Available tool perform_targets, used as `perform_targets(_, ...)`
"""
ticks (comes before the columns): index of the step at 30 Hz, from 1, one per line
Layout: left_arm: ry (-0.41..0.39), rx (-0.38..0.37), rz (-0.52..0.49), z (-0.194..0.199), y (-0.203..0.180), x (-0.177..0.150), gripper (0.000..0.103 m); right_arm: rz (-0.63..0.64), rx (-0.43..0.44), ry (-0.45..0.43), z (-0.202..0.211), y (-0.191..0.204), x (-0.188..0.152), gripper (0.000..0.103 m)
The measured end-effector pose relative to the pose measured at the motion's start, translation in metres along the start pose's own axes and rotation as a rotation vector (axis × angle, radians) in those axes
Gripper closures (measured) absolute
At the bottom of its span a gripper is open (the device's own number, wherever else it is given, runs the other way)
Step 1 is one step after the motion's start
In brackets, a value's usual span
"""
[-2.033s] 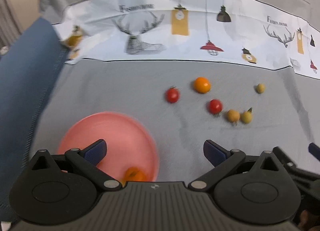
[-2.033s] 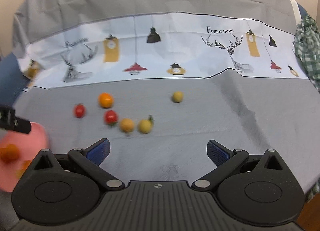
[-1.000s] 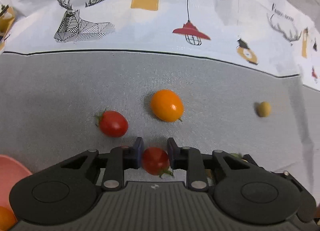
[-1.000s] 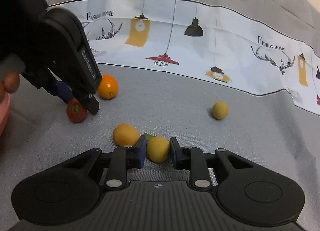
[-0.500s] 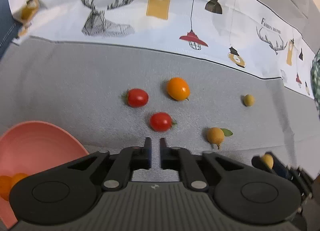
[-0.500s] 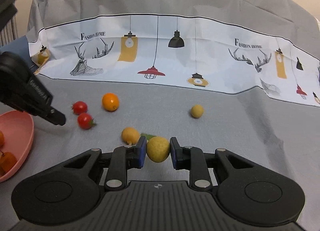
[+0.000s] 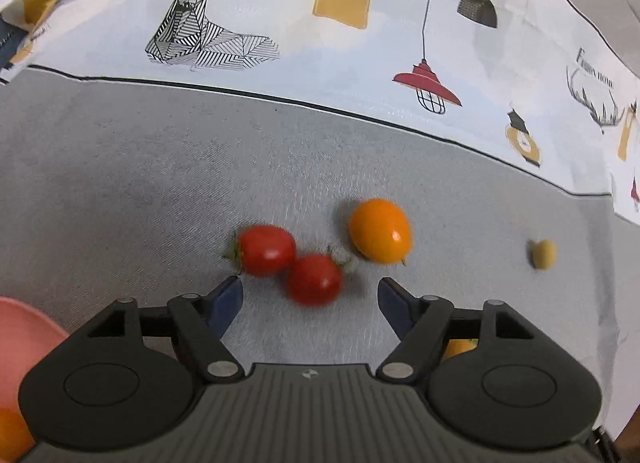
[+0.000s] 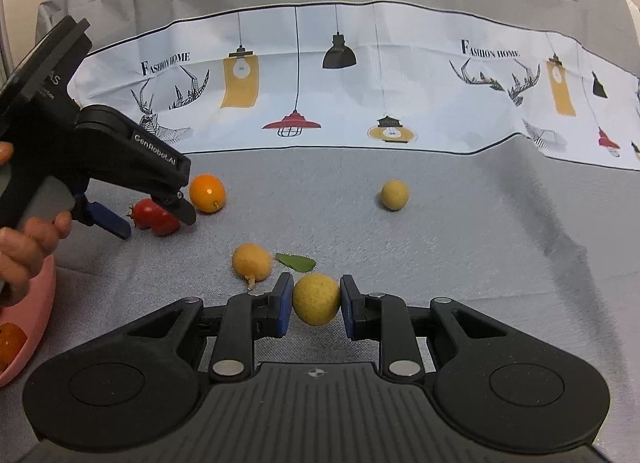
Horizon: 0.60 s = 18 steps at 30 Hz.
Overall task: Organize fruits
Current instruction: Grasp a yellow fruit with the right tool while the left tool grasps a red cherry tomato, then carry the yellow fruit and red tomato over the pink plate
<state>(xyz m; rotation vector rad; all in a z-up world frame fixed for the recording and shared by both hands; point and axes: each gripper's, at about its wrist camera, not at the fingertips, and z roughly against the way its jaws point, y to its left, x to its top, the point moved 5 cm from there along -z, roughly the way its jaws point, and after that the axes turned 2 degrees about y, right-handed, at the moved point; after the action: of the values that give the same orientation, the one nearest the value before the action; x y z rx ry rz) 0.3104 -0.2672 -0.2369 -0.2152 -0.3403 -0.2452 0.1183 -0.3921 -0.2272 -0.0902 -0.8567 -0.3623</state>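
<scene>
A grey cloth [image 8: 460, 231] covers the counter, and across the top of both frames runs a white printed band [image 8: 360, 95] of deer heads, hanging lamps and bulbs, with "FASHION HOME" legible twice in the right wrist view, upper left and upper right; the left wrist view shows only a blurred piece of that lettering at its right edge. My right hand-held gripper [image 8: 316, 305], low centre of its frame, is clamped on a yellow fruit [image 8: 316, 299], both blue pads touching it. Just above it lie a green leaf [image 8: 296, 262] and an orange-yellow fruit [image 8: 252, 261]; a small yellow fruit [image 8: 394, 195] sits apart at mid-right. My left hand-held gripper [image 7: 310, 299] has its jaws spread wide, with nothing in them; two red tomatoes [image 7: 266, 249], [image 7: 315, 279] touch each other just ahead, the nearer one roughly between the tips, and an orange fruit [image 7: 380, 231] lies to their right. Its side reads "GenRobot.AI" in the right view, with a partial "AS" higher up. The pink bowl [image 8: 36, 323] at lower left already holds orange fruit. I judge the sorting is midway: next I'd carry the yellow fruit to the bowl, and close the left jaws squarely on one tomato without nudging its neighbour.
</scene>
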Motion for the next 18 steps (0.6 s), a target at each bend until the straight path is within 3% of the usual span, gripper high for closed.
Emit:
perform_targets(2, 0.003, -0.015, 0.022, -0.004, 0.002, 0.003, 0.026, -0.005, 0.005, 0.002, -0.003, 0.000, -0.001, 0.077)
perform_targets(3, -0.004, -0.007, 0.030, -0.004, 0.004, 0.004, 0.037, -0.007, 0.007, 0.003, -0.004, -0.001, -0.001, 0.077)
perform_targets(5, -0.017, 0.003, 0.008, -0.004, 0.003, 0.005, 0.070, -0.015, 0.012, 0.008, -0.006, -0.002, -0.002, 0.077)
perform_targets(12, -0.001, -0.024, -0.002, 0.017, 0.005, -0.012, 0.070, -0.031, -0.001, -0.011, -0.003, -0.006, 0.000, 0.077)
perform_targets(18, -0.013, -0.001, -0.047, 0.076, 0.010, -0.052, 0.070, 0.002, 0.017, -0.059, 0.034, 0.001, 0.011, 0.077)
